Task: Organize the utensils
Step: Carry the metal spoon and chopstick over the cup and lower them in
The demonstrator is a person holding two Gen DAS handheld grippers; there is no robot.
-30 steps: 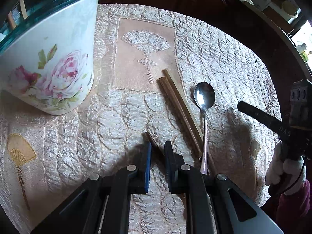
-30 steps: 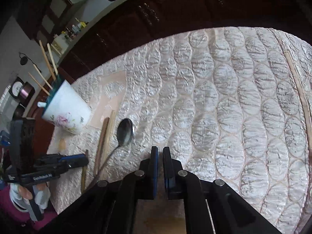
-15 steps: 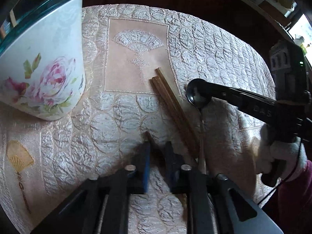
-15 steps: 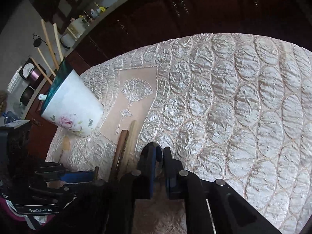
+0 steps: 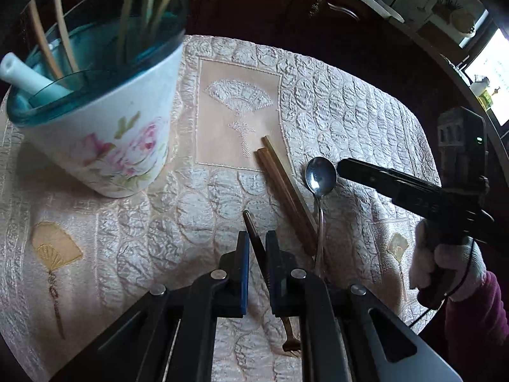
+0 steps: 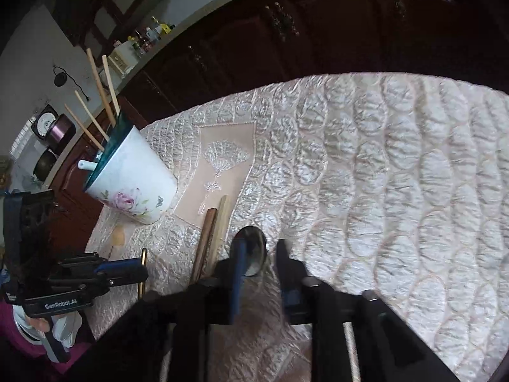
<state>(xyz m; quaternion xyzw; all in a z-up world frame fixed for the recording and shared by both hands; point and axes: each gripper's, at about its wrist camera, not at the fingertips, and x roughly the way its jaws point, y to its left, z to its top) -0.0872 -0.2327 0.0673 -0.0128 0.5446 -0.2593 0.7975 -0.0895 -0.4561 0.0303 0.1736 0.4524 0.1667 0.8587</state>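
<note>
My left gripper [image 5: 257, 250] is shut on a slim bronze fork [image 5: 251, 226]; its handle pokes out ahead of the pads and its tines show below them. A steel spoon [image 5: 319, 176] lies on the quilted cloth, with two brown chopsticks [image 5: 286, 197] beside it. In the right wrist view my right gripper [image 6: 259, 254] hangs over the spoon [image 6: 254, 245]. Its jaws are opening, and the bowl lies between them untouched. The floral cup [image 5: 105, 133] with a teal rim holds several chopsticks and a white handle.
The quilted tablecloth [image 6: 381, 175] spreads wide to the right of the spoon. Dark wooden cabinets stand past the table's far edge. The cup [image 6: 133, 184] is at the left, and a gloved hand [image 5: 445, 264] holds the right gripper's handle.
My left gripper has risen with the fork, so the cup's inside now shows. The right gripper moved left over the spoon's bowl and its jaws spread from shut.
</note>
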